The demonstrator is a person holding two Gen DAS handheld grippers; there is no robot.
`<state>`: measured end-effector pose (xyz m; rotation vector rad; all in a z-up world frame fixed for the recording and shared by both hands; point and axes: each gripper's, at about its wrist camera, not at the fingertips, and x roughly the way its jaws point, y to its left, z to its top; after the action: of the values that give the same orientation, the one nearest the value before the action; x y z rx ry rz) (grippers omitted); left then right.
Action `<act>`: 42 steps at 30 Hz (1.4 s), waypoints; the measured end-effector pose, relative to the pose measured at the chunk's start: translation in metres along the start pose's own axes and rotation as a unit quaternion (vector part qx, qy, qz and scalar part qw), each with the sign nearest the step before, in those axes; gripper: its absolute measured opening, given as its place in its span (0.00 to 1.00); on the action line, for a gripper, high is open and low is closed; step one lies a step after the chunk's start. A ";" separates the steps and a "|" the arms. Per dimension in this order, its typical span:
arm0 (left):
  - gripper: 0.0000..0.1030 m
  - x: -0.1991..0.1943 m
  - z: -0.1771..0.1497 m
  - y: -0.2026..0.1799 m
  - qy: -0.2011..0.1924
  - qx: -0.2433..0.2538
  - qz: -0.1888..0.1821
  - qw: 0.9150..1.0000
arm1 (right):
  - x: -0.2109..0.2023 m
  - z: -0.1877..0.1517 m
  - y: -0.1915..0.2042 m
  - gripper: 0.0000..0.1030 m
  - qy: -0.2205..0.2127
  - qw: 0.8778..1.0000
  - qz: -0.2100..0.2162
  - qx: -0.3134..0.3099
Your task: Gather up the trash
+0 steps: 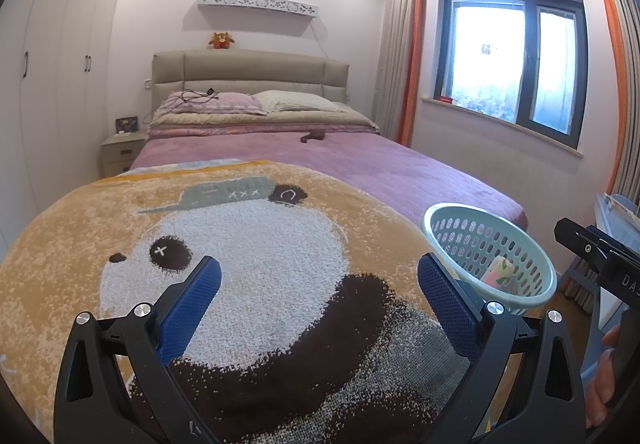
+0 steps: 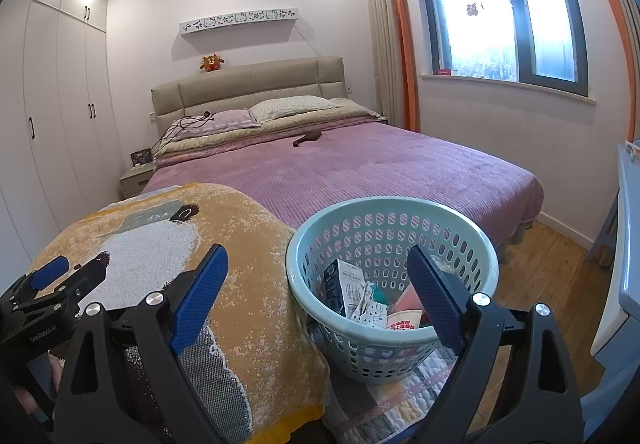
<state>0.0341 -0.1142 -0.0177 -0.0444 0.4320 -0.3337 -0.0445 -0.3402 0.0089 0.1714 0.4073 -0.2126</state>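
Observation:
A pale green perforated basket (image 2: 390,210) stands at the foot of the bed. It holds several pieces of trash (image 2: 352,292): a dark carton, white wrappers and a red-and-white pack. In the left wrist view the basket (image 1: 490,218) sits at the right with one pack (image 1: 498,272) showing inside. My left gripper (image 1: 318,282) is open and empty above the panda blanket (image 1: 256,240). My right gripper (image 2: 316,268) is open and empty, its right finger (image 2: 434,294) over the basket's mouth. The left gripper (image 2: 68,272) shows at the far left of the right wrist view.
The bed has a pink cover (image 2: 360,168), pillows and a dark brush-like object (image 2: 306,138). Wardrobes (image 2: 48,116) line the left wall, with a bedside table (image 2: 136,178) beside them. A window (image 2: 504,12) and wooden floor (image 2: 552,268) are to the right. A pale blue desk edge (image 2: 628,244) is at far right.

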 end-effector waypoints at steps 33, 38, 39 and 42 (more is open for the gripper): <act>0.93 0.001 0.001 0.000 0.006 0.003 0.000 1.000 | 0.002 0.003 0.001 0.84 -0.001 1.000 0.005 -0.004; 0.93 0.001 0.001 0.000 0.006 0.003 -0.001 1.000 | 0.003 0.003 0.001 0.84 -0.002 1.000 0.005 -0.003; 0.93 0.001 0.001 0.000 0.006 0.003 -0.001 1.000 | 0.002 0.003 0.001 0.84 -0.002 1.000 0.005 -0.004; 0.93 0.001 0.001 0.000 0.006 0.003 -0.001 1.000 | 0.003 0.003 0.002 0.84 -0.002 1.000 0.005 -0.005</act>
<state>0.0357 -0.1146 -0.0173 -0.0362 0.4426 -0.3369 -0.0404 -0.3398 0.0108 0.1633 0.4025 -0.2007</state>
